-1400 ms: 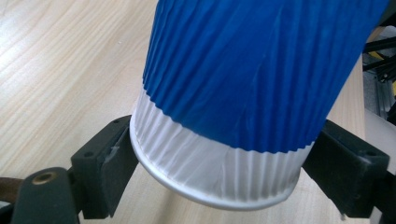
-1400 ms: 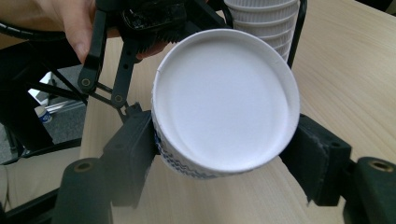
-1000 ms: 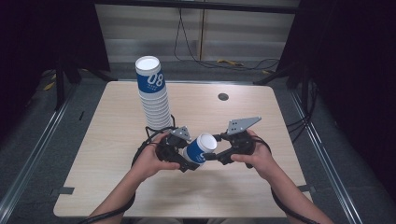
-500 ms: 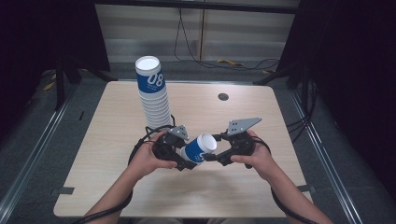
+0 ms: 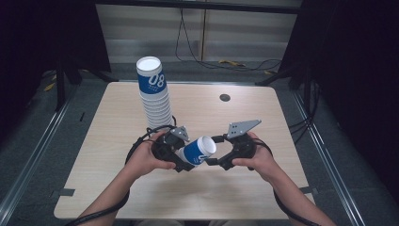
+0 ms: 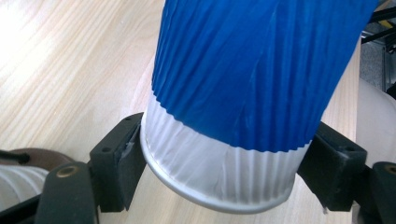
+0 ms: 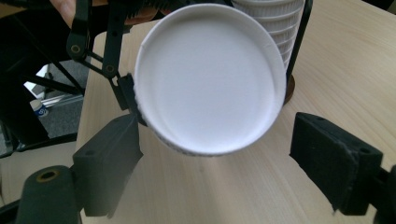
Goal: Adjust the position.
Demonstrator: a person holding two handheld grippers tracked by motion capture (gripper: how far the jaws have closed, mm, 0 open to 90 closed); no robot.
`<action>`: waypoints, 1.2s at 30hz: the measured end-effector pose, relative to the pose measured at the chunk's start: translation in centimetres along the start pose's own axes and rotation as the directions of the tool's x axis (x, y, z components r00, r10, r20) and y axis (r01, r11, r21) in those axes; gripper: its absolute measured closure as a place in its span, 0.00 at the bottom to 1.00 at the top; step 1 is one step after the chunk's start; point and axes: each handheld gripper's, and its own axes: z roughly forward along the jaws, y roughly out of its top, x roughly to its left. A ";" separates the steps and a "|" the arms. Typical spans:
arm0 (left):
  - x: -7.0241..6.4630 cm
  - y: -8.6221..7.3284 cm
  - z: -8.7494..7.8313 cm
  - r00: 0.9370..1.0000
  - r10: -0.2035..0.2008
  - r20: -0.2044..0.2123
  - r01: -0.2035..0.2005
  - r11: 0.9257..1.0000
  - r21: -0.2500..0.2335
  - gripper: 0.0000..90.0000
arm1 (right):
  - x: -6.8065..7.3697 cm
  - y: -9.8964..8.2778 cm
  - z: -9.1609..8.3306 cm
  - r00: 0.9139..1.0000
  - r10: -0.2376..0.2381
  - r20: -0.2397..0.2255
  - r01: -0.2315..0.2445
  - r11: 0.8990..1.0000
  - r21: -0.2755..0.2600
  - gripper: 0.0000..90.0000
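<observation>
Blue and white paper makes up the cup (image 5: 197,150), which hangs on its side above the wooden table (image 5: 301,136), between the two hands. The left gripper (image 5: 181,157) squeezes the cup near its white bottom end; in the left gripper view a black pad (image 6: 122,161) presses on each side of it. The left hand (image 5: 146,157) wraps around that gripper, and its arm comes in from the bottom edge. The right gripper (image 5: 214,150) points at the cup's open mouth. Its jaws have just been opening, and in the right gripper view they stand wide, one beside the cup's rim (image 7: 210,79) and the other apart from it. The right hand (image 5: 256,160) holds its gripper level with the left one. Behind the hands, a tall stack of cups (image 5: 153,94) stands upright on the table.
</observation>
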 end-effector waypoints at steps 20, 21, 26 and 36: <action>0.0 0.6 -0.3 1.000 0.015 -0.019 -0.012 0.989 0.149 0.25 | -0.2 -0.3 -0.3 1.000 -0.021 -0.009 0.022 0.984 0.177 0.15; 0.0 0.5 -0.2 1.000 0.010 -0.023 -0.007 0.989 0.151 0.25 | -0.3 -0.3 -0.3 1.000 -0.020 -0.007 0.021 0.982 0.186 0.15; 0.0 0.7 -0.1 0.999 0.025 -0.023 -0.021 0.983 0.184 0.25 | -0.4 -0.2 -0.2 1.000 -0.030 0.004 0.028 0.973 0.231 0.15; -0.4 1.4 0.7 0.998 0.049 -0.035 -0.039 0.968 0.250 0.25 | -0.4 0.3 -0.1 0.998 -0.058 -0.001 0.056 0.956 0.289 0.15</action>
